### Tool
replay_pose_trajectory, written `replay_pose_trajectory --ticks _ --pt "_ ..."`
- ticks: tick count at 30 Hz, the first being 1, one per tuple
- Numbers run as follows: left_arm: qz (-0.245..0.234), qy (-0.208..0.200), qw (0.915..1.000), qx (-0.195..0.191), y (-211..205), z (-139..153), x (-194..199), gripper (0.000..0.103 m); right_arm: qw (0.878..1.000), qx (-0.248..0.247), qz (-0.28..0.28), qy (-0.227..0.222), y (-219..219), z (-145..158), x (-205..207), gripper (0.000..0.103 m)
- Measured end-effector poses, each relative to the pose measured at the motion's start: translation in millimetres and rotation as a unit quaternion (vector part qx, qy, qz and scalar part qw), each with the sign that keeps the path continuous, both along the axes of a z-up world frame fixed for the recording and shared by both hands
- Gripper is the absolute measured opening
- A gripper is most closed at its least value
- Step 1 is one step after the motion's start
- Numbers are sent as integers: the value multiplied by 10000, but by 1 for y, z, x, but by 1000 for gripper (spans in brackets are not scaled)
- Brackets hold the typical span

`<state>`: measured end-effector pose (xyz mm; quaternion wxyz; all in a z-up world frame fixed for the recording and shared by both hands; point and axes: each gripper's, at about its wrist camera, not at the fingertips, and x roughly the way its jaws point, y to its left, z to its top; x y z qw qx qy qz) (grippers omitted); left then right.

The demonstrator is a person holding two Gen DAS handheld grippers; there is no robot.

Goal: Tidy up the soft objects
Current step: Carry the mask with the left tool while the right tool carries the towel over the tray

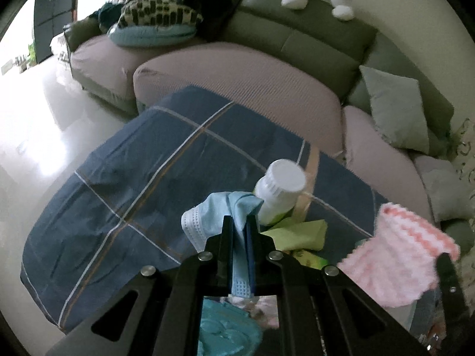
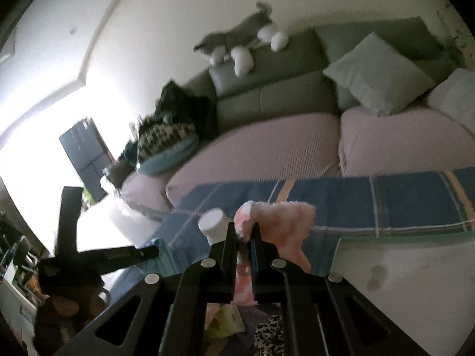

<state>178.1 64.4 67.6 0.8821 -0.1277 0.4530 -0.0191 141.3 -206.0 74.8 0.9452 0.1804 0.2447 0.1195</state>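
My left gripper is shut on a light blue cloth and holds it above the blue checked table cover. My right gripper is shut on a fluffy pink cloth, lifted over the same cover. The pink cloth also shows in the left wrist view at the right. A white bottle with a white cap lies tilted just beyond the left fingertips, and it shows in the right wrist view. A green cloth lies under it.
A sofa with pink seat cushions and green back curves behind the table. A plush dog lies on its back, pale cushions at the right, piled pillows at the left. The left gripper's body shows at lower left.
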Motion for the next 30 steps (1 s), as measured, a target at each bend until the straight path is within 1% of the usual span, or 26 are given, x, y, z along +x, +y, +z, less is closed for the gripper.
replay_pose_trajectory --ticks 6,8,13,16,21,24,26,30 --pt "-433 -365 9984 28 -32 23 -13 7 9975 161 -490 -487 -38 32 -41 8" --pt "-617 -441 9971 64 -47 28 -16 7 9955 126 -722 -599 -51 40 -55 8" --pt "-1134 -516 9918 271 -95 33 -24 7 9895 11 -1304 -628 -86 49 -81 8" --pt "-1422 -510 9877 396 -125 32 -27 7 9852 -91 -1620 -550 -108 50 -87 8" --pt "-1960 -360 9789 443 -177 20 -37 7 9780 128 -2038 -422 -151 40 -102 8" --pt "-2249 -350 9723 536 -206 15 -45 8 9740 270 -2222 -352 -172 30 -109 8" --pt "-2437 -335 9677 559 -226 11 -51 8 9709 315 -2365 -207 -186 21 -111 8" --pt "-2714 -276 9603 586 -257 5 -62 8 9689 453 -2432 66 -208 2 -107 8"
